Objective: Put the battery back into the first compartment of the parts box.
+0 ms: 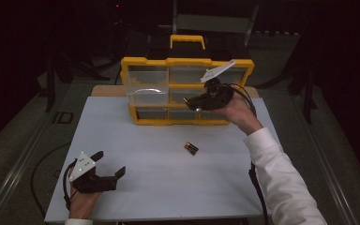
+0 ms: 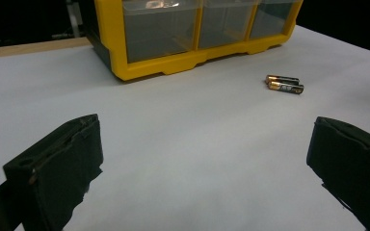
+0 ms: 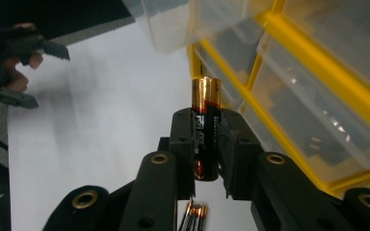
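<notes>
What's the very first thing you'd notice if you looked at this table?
The bright yellow drawer box at the back of the white table jumps out first. Right in front of it, the right tool is raised, pinching a battery. Two more batteries lie mid-table, and the left tool waits open near the front.

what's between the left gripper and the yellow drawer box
Mostly bare white table. In the left gripper view, two batteries lie off to the right of the stretch between the open left gripper and the drawer box.
</notes>
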Demonstrator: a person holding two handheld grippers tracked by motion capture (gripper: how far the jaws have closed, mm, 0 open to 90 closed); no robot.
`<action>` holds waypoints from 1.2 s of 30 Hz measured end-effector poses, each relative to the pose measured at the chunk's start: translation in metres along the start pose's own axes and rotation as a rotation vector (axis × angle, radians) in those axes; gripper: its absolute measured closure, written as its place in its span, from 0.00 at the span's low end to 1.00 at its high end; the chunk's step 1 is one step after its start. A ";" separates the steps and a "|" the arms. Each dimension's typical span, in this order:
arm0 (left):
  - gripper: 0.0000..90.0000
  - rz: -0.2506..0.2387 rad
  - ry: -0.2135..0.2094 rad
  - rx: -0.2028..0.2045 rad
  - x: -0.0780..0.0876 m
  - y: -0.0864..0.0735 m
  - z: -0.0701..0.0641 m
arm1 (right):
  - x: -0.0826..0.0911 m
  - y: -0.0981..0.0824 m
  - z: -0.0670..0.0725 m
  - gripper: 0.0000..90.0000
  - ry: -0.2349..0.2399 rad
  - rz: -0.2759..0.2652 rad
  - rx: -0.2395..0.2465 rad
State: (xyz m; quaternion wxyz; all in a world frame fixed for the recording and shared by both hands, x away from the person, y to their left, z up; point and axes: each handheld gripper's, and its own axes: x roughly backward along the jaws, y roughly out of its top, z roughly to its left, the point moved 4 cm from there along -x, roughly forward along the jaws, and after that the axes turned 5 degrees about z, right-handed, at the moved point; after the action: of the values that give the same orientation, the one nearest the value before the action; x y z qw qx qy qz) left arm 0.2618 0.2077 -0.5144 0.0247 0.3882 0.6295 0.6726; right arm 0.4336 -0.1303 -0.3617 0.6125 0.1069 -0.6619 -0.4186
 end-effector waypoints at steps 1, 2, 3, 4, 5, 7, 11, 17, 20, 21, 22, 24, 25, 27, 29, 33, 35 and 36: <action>0.00 0.000 0.000 -0.001 0.000 0.000 0.000 | 0.001 0.002 0.000 0.85 0.001 -0.009 -0.003; 0.00 0.001 0.000 -0.001 0.000 0.000 0.000 | 0.002 0.004 0.000 0.85 0.004 -0.016 -0.004; 0.00 0.000 -0.001 -0.001 0.000 0.000 0.000 | 0.003 0.006 -0.001 0.85 0.003 -0.021 -0.005; 0.00 0.001 0.000 -0.001 0.000 0.000 0.000 | 0.004 0.007 -0.001 0.85 0.003 -0.029 -0.004; 0.00 0.001 0.000 -0.001 0.000 0.000 0.000 | 0.005 0.009 -0.001 0.85 0.006 -0.035 -0.006; 0.00 0.000 -0.001 0.000 0.000 0.000 0.000 | 0.006 0.013 0.000 0.85 0.006 -0.047 -0.005; 0.00 0.003 -0.002 -0.002 0.000 0.000 0.000 | 0.009 0.019 0.000 0.85 0.004 -0.065 -0.001; 0.00 0.003 -0.001 -0.002 0.000 0.000 0.000 | 0.016 0.031 -0.002 0.85 0.004 -0.112 -0.006; 0.00 0.001 -0.001 0.002 0.000 0.000 0.000 | 0.019 0.040 -0.003 0.85 -0.001 -0.133 -0.011; 0.00 0.000 -0.001 0.004 0.000 0.000 0.000 | 0.020 0.042 -0.003 0.85 -0.001 -0.139 -0.013; 0.00 0.001 -0.002 0.004 0.000 0.000 0.000 | 0.021 0.044 -0.004 0.85 0.001 -0.145 -0.017; 0.00 0.002 -0.001 0.002 0.000 0.000 0.000 | 0.022 0.048 -0.005 0.85 0.000 -0.160 -0.022; 0.00 0.002 -0.002 0.003 0.000 0.000 0.000 | 0.023 0.050 -0.005 0.85 -0.002 -0.165 -0.026; 0.00 0.003 -0.002 0.002 -0.001 0.000 0.000 | 0.024 0.053 -0.005 0.85 0.004 -0.174 -0.031; 0.00 0.004 -0.002 0.001 -0.001 0.000 0.000 | 0.025 0.058 -0.005 0.85 -0.002 -0.185 -0.033; 0.00 0.007 -0.002 0.000 -0.001 -0.001 0.000 | 0.026 0.069 -0.002 0.85 0.003 -0.210 -0.035; 0.00 0.008 -0.002 0.002 -0.001 -0.001 0.001 | 0.026 0.074 -0.001 0.85 0.001 -0.220 -0.034; 0.00 0.008 -0.002 0.002 -0.001 -0.001 0.001 | 0.026 0.076 0.000 0.85 0.004 -0.224 -0.033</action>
State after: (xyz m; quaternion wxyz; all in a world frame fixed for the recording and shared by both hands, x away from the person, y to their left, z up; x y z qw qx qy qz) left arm 0.2623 0.2082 -0.5155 0.0223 0.3913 0.6285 0.6718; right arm 0.4561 -0.0997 -0.2909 0.5648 0.1708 -0.6376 -0.4952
